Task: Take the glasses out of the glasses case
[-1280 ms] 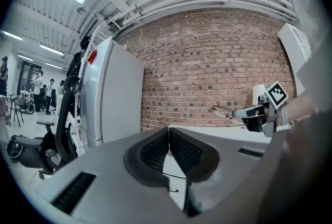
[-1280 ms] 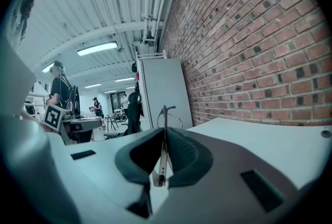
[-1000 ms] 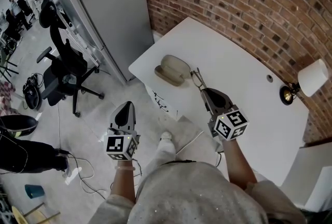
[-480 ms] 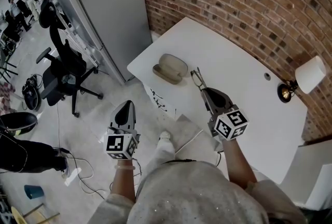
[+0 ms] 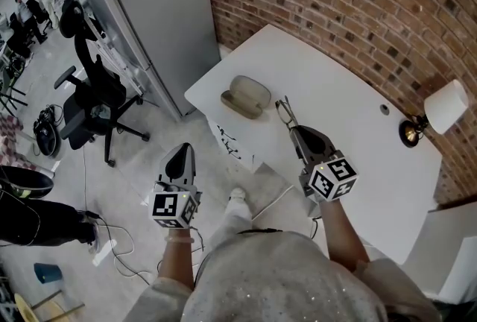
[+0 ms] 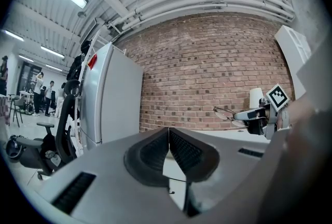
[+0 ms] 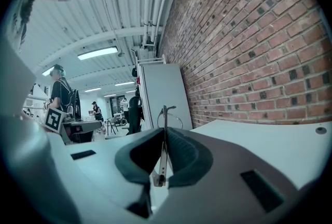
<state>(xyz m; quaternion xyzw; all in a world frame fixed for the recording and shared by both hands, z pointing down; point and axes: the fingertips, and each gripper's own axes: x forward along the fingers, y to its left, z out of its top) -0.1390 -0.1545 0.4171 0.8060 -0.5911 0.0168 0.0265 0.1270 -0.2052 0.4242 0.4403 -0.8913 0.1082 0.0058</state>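
From the head view, the beige oval glasses case (image 5: 246,95) lies near the corner of the white table (image 5: 350,89), below the red brick wall (image 5: 358,0). Just beside it, apart from it, the thin wire-framed glasses (image 5: 284,112) stick out from the tip of the right gripper (image 5: 295,131). The left gripper (image 5: 180,152) hangs off the table, over the floor, not far from a black office chair (image 5: 93,100). In the left gripper view, the left gripper (image 6: 169,137) has its ribbed pads pressed together with nothing between them. Off to the right, the glasses (image 6: 226,112) are held up above the tabletop. In the right gripper view, the right gripper (image 7: 164,148) has its pads clamped on one thin temple arm of the glasses (image 7: 167,116). The frame's rim stands up past the tips.
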